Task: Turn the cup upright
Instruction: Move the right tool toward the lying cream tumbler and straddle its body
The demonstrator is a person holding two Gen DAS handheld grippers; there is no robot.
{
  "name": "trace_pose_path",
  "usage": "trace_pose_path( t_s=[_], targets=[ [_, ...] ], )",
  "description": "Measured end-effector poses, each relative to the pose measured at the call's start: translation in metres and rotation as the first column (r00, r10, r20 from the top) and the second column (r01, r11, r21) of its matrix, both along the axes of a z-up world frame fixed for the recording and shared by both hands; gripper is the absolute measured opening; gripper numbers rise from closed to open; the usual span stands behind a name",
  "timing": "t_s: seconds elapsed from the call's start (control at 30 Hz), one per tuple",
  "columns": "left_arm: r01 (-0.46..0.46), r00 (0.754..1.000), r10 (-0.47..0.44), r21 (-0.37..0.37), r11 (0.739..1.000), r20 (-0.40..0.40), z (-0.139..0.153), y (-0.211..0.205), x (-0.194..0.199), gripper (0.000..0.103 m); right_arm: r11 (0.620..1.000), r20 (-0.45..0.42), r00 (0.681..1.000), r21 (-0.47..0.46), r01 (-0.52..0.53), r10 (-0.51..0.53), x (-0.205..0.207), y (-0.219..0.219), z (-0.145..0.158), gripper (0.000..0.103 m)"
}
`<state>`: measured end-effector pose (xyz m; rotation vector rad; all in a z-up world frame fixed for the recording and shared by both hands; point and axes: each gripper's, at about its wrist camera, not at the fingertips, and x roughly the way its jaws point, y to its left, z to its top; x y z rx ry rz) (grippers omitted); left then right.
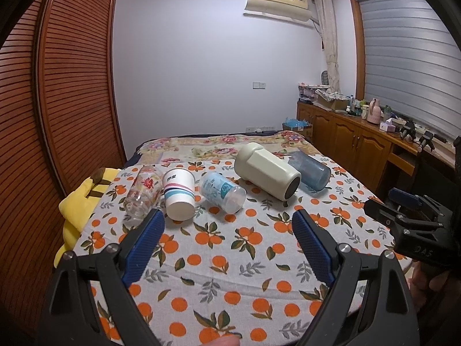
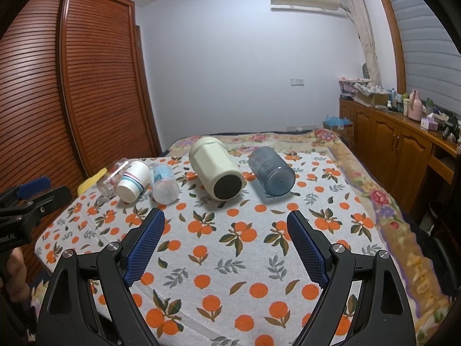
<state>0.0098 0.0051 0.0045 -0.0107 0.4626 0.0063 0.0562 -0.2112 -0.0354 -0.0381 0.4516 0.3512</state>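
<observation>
Several cups lie on their sides in a row on the orange-print cloth (image 1: 230, 253): a clear flowered glass (image 1: 142, 191), a white paper cup with stripes (image 1: 178, 194), a clear cup with blue print (image 1: 223, 191), a big cream cup (image 1: 266, 170) and a blue translucent cup (image 1: 309, 171). In the right wrist view they are the glass (image 2: 111, 177), paper cup (image 2: 133, 181), blue-print cup (image 2: 164, 184), cream cup (image 2: 216, 171) and blue cup (image 2: 272, 171). My left gripper (image 1: 227, 219) is open and empty, short of the row. My right gripper (image 2: 224, 220) is open and empty, before the cream cup.
The cloth lies on a bed with a floral blanket (image 2: 374, 178). A slatted wooden wardrobe (image 1: 72, 86) stands at the left. A wooden cabinet (image 1: 360, 138) with clutter runs along the right wall. A yellow cloth (image 1: 75, 201) hangs at the bed's left edge.
</observation>
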Motion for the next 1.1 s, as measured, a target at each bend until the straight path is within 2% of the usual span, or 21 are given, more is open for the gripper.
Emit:
trace_pose_path(
  t_s=[0.2,0.53,0.77,1.1],
  targets=[
    [0.033,0.999,-0.033,-0.003,0.999,-0.013,-0.002,0.002,0.021,0.091,1.000,-0.015,1.000,-0.013,-0.010,0.010,0.021,0.004,0.000,0.088],
    [0.085,0.994,-0.086,-0.030,0.996,-0.063,-0.009,0.007,0.057,0.091,0.995,-0.063,0.994,-0.039,-0.094,0.091,0.067,0.026,0.004,0.088],
    [0.083,0.993,-0.084,-0.016,0.996,-0.078,-0.013,0.013,0.083,0.091,0.985,-0.113,0.983,-0.080,-0.152,0.142,0.103,0.048,0.001,0.088],
    [0.070,0.990,-0.075,-0.047,0.996,-0.121,-0.025,0.036,0.117,0.091,0.962,-0.220,0.955,-0.138,-0.233,0.200,0.169,0.081,0.001,0.088]
  ],
)
